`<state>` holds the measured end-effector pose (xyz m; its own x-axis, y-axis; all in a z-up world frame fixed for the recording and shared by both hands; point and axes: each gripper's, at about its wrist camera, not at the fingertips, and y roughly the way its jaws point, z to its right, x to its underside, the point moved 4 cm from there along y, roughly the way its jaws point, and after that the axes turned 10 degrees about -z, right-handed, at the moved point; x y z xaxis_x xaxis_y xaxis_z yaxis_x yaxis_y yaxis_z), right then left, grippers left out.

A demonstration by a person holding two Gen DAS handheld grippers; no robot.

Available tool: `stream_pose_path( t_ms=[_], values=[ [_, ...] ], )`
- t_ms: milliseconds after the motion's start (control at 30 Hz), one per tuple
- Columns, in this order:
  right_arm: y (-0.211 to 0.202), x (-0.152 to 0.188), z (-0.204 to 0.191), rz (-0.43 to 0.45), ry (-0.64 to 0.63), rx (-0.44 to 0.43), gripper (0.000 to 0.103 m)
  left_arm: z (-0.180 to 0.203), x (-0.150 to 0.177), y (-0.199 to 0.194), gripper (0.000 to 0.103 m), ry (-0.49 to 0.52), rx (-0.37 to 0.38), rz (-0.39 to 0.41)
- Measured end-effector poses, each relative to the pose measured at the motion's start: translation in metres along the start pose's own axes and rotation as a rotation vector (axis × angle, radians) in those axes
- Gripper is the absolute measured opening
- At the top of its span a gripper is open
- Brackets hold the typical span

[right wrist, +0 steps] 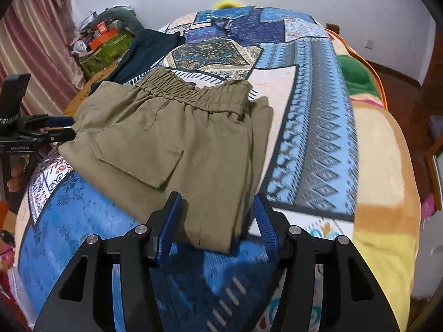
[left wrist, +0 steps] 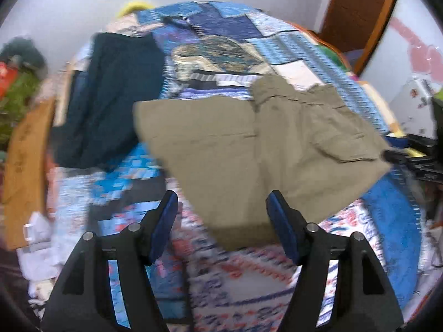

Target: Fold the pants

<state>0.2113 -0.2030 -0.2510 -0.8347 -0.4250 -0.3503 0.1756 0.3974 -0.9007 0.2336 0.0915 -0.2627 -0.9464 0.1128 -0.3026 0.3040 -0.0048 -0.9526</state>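
Olive-khaki pants (left wrist: 260,152) lie folded on a patterned bedspread (left wrist: 216,271). In the right wrist view the pants (right wrist: 177,144) show an elastic waistband at the far end and a patch pocket. My left gripper (left wrist: 221,207) is open and empty, its blue pads just short of the pants' near edge. My right gripper (right wrist: 217,207) is open and empty, its pads either side of the pants' near folded corner, slightly above it. The left gripper also shows in the right wrist view (right wrist: 59,127), by the pants' left edge.
A dark navy garment (left wrist: 110,102) lies on the bed left of the pants. A wooden bed board (left wrist: 25,166) and clutter with a green box (right wrist: 108,49) are at the left. A wooden door (left wrist: 357,8) stands at the back right. A green-and-yellow blanket (right wrist: 384,149) covers the right side.
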Motion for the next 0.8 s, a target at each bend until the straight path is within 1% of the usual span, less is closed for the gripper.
stream_pose_path(
  t_ms=[33,67,167,267,333,433,500,600,633,667,700,767,800],
  values=[
    [-0.003,0.0,0.001,0.0,0.003,0.0,0.05,-0.004,0.001,-0.002,0.068,-0.001,-0.046,0.001],
    [-0.006,-0.001,0.001,0.004,0.006,0.002,0.05,-0.01,0.003,-0.004,0.067,-0.008,-0.051,0.006],
    [-0.016,-0.005,0.001,0.026,0.005,0.012,0.05,-0.029,0.001,-0.01,0.067,-0.063,-0.038,0.018],
    [-0.021,-0.014,0.001,0.053,0.009,0.024,0.05,-0.043,-0.012,-0.013,0.068,-0.114,0.0,0.05],
    [-0.021,-0.019,0.001,0.062,0.017,0.024,0.05,-0.047,-0.023,-0.007,0.068,-0.128,0.01,0.049],
    [-0.017,-0.026,-0.002,0.071,0.021,0.013,0.05,-0.056,-0.034,0.013,0.068,-0.14,-0.024,0.021],
    [-0.015,-0.028,-0.004,0.068,0.018,0.004,0.05,-0.069,-0.033,0.03,0.068,-0.17,-0.061,-0.017],
    [-0.01,-0.027,-0.005,0.057,0.011,0.005,0.05,-0.09,-0.022,0.038,0.068,-0.234,-0.02,-0.026],
    [-0.009,-0.027,-0.004,0.053,0.01,0.006,0.05,-0.095,-0.019,0.037,0.066,-0.251,-0.052,-0.03],
    [-0.008,-0.026,-0.003,0.049,0.011,0.008,0.05,-0.104,-0.014,0.037,0.063,-0.263,-0.144,-0.044],
    [-0.007,-0.025,0.0,0.043,0.014,0.012,0.05,-0.112,-0.008,0.036,0.063,-0.27,-0.169,-0.043],
    [-0.006,-0.023,0.004,0.036,0.025,0.018,0.05,-0.122,-0.001,0.031,0.063,-0.302,-0.124,-0.048],
    [-0.006,-0.023,0.007,0.036,0.032,0.021,0.05,-0.127,0.002,0.027,0.063,-0.317,-0.113,-0.049]
  ],
)
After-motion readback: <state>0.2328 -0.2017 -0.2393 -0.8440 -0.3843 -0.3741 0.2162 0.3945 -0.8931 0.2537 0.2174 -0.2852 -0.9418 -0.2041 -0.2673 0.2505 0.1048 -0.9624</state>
